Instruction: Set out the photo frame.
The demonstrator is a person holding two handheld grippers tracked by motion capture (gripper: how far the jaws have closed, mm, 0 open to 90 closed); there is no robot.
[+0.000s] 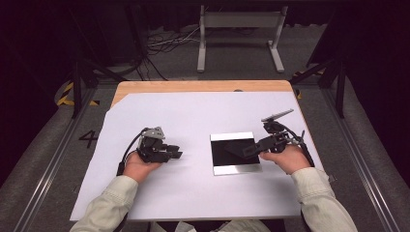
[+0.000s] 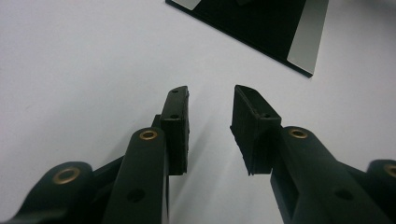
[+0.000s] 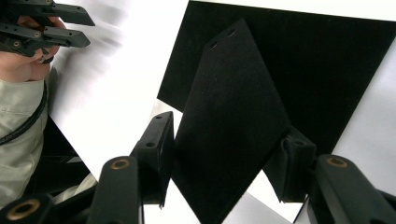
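Note:
A square black panel (image 1: 223, 160) with silver strips on its near and far edges lies flat on the white sheet (image 1: 193, 113), right of centre. My right gripper (image 1: 258, 145) is shut on a thin black kite-shaped plate (image 3: 233, 107) with two small holes near its tip. It holds the plate tilted over the panel (image 3: 336, 60), clamped by the edges between the jaws (image 3: 229, 135). Left of the panel, my left gripper (image 1: 176, 154) rests low over the sheet, open with nothing between its fingers (image 2: 210, 93). The panel's corner (image 2: 266, 28) lies ahead of it.
The white sheet covers most of a wooden table (image 1: 193, 86), whose far edge is bare. Beyond the table, on the floor, stand a grey metal frame (image 1: 240, 34) and loose cables (image 1: 164, 43). The other hand's gripper (image 3: 60, 28) is at the upper left of the right gripper view.

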